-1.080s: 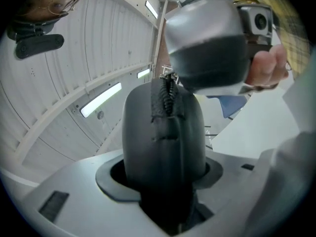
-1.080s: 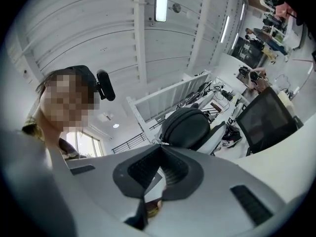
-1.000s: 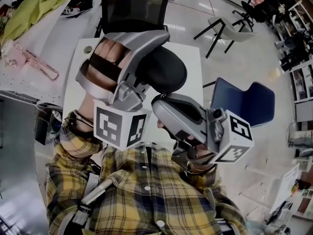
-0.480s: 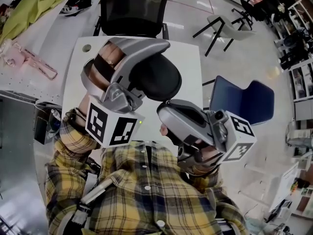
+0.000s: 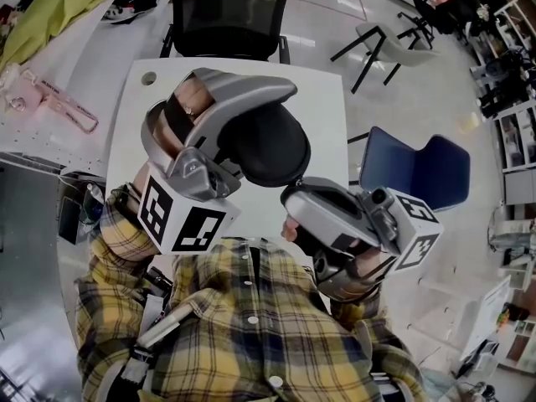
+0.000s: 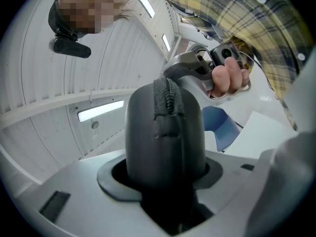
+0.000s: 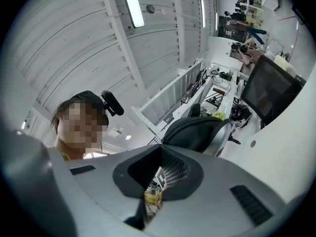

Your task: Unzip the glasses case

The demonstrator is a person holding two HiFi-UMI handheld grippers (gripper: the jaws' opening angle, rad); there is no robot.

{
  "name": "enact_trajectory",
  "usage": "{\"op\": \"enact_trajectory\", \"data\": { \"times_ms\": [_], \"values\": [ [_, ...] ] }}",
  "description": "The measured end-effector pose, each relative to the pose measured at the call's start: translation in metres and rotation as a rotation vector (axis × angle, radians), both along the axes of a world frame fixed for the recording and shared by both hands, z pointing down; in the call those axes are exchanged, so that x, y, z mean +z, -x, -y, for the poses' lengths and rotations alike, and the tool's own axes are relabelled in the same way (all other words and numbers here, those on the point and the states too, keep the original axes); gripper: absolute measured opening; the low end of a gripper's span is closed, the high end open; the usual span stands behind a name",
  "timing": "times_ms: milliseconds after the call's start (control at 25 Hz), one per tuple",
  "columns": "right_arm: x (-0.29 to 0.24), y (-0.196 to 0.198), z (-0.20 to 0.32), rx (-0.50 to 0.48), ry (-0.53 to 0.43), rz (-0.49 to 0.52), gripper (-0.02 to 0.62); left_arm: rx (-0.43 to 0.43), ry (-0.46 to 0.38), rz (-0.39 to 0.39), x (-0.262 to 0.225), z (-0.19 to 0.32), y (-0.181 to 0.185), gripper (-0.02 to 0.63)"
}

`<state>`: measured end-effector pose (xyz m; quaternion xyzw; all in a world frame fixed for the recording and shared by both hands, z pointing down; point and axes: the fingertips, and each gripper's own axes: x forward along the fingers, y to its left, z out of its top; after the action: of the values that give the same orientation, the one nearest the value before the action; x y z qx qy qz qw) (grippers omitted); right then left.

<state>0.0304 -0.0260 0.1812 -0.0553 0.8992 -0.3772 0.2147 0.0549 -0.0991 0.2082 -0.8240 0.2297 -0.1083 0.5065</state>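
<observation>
The black oval glasses case [image 5: 270,147] is held up over the white table [image 5: 328,111], clamped in my left gripper [image 5: 255,136]. In the left gripper view the case [image 6: 165,132] stands upright between the jaws with its zipper seam [image 6: 166,95] facing the camera. My right gripper [image 5: 291,193] sits at the case's lower right edge, and its jaw tip meets the top of the zipper line [image 6: 193,65]. In the right gripper view the right gripper [image 7: 152,184] has its jaws pressed together with a thin dark tab between them. The case [image 7: 196,132] lies just beyond.
A black office chair [image 5: 230,11] stands behind the table, a blue chair [image 5: 427,174] to its right and a grey chair [image 5: 394,44] further back. A neighbouring table at left carries a pink object [image 5: 63,107] and a green cloth [image 5: 50,15].
My right gripper has drawn down and to the right along the case's edge. My left gripper's cube has dropped lower and leftward, and the case has tilted slightly.
</observation>
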Motion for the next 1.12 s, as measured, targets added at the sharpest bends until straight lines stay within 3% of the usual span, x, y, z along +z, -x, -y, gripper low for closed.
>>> {"op": "enact_trajectory", "data": {
  "times_ms": [240,400,640,920,1120],
  "values": [
    [0.002,-0.006,-0.001,-0.037,0.047,0.036,-0.002,0.011,0.001,0.015,0.002,-0.004,0.000,0.247],
    [0.008,-0.009,0.003,-0.012,0.029,0.015,-0.002,-0.004,0.018,0.081,0.011,-0.002,-0.001,0.247],
    [0.015,-0.012,0.005,0.082,-0.075,-0.143,0.000,-0.035,0.076,0.210,0.024,0.002,0.001,0.247],
    [0.011,-0.021,0.009,0.256,-0.222,-0.319,0.002,-0.070,0.079,0.276,0.022,0.004,0.005,0.247],
    [0.006,-0.024,0.014,0.415,-0.399,-0.494,0.000,-0.069,0.092,0.293,0.023,0.004,0.005,0.247]
  ]
}}
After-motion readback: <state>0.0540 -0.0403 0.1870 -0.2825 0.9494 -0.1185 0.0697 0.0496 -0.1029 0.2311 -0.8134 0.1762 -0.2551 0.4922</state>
